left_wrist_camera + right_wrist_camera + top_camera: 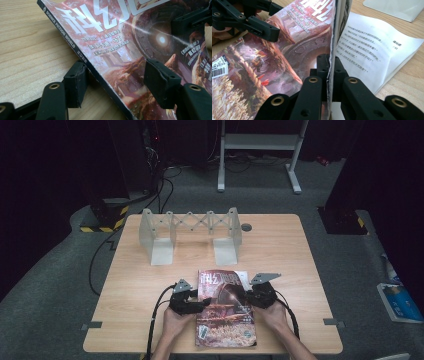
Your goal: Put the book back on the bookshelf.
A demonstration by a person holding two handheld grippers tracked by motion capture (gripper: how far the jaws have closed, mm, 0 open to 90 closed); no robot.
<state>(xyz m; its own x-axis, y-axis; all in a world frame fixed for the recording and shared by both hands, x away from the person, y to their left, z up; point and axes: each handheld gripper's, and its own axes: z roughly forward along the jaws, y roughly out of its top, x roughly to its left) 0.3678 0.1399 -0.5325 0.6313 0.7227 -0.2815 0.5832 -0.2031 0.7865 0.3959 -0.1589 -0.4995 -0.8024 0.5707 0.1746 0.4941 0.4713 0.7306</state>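
Note:
A magazine (pixel 225 312) with a reddish science-fiction cover lies at the front middle of the wooden table (pixel 150 285). My right gripper (pixel 248 296) holds its right edge. In the right gripper view the jaws (pixel 329 68) are shut on the cover and a few front pages, which stand lifted off a white printed page (pixel 372 47). My left gripper (pixel 203 304) is at the spine side. In the left gripper view its jaws (pixel 117 82) straddle the spine (pixel 82 53): one pad (pixel 75 85) rests on the table and the other (pixel 160 82) is over the cover, with a gap left.
A grey metal expanding book rack (pixel 190 232) stands at the back of the table, with a round cable hole (pixel 246 227) to its right. A white frame stand (pixel 260 150) is on the floor behind. Loose items (pixel 400 302) lie on the floor at right.

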